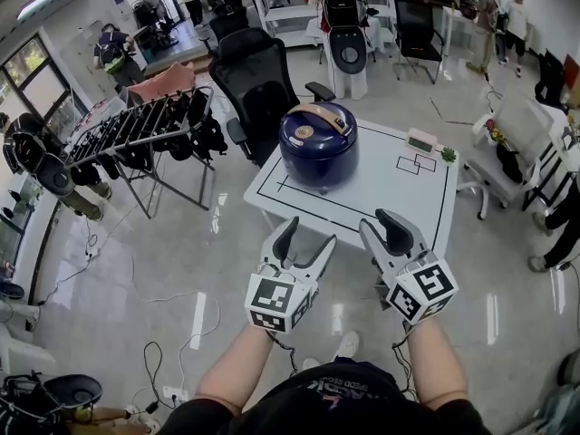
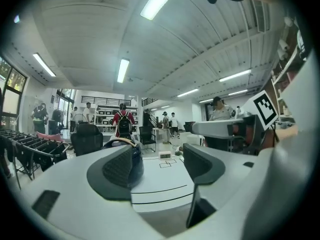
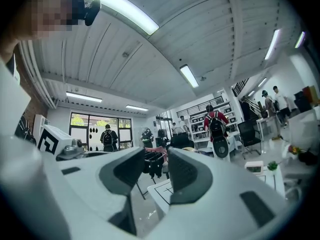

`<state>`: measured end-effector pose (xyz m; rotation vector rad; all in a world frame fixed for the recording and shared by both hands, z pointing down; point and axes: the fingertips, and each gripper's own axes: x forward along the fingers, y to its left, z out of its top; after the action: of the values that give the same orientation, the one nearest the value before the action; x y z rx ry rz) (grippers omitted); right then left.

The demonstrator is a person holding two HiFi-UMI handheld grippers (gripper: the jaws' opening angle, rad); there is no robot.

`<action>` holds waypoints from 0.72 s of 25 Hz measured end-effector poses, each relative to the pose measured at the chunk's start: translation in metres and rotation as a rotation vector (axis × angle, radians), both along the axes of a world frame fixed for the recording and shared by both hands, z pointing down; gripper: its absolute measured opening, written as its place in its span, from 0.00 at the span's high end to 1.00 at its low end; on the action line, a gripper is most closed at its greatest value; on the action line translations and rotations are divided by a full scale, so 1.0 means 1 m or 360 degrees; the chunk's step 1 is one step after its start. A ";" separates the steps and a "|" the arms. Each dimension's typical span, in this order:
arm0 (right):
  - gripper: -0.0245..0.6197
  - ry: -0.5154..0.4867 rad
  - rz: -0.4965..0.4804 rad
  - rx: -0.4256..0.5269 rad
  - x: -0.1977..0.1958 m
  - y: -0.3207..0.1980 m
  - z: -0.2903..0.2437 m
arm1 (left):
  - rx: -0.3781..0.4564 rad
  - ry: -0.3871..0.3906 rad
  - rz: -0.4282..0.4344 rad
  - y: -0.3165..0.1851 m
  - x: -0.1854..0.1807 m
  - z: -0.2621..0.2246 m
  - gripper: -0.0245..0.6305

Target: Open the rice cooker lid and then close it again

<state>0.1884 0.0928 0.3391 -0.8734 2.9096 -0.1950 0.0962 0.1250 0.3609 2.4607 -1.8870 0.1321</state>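
In the head view, the dark blue rice cooker point(image 1: 317, 148) stands on the white table point(image 1: 390, 188) at its far left corner, with its lid point(image 1: 313, 131) down and a tan handle point(image 1: 320, 116) lying across the top. A small clock point(image 1: 421, 140) sits near the far right corner. The left gripper point(image 1: 308, 234) and the right gripper point(image 1: 379, 225) are held side by side close to the near edge of the table, both pointing toward it and well apart from the cooker; each one has its jaws spread and nothing is between them. A black office chair point(image 1: 258, 75) is behind the table. In the left gripper view, the left gripper point(image 2: 160, 164) has its two pads open with only the table surface point(image 2: 160, 179) seen between, and the rice cooker point(image 2: 134, 159) shows partly behind the left pad. In the right gripper view, the right gripper point(image 3: 157, 171) is also open and holds nothing; a corner of the table point(image 3: 162, 191) and a far drying rack point(image 3: 152, 161) appear in the gap.
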 end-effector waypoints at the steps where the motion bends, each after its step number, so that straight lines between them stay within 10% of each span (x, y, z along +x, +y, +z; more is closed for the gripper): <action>1: 0.75 -0.0006 0.0001 0.0000 0.001 -0.005 -0.001 | -0.0001 -0.0012 -0.0005 -0.005 0.001 0.000 0.48; 18: 0.74 -0.0073 0.0004 0.0063 0.043 -0.057 -0.021 | 0.0068 -0.0057 -0.0026 -0.055 0.031 -0.021 0.47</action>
<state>0.2319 0.0355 0.3185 -0.8546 2.8599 -0.1544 0.1272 0.0704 0.3401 2.4862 -1.9436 0.1370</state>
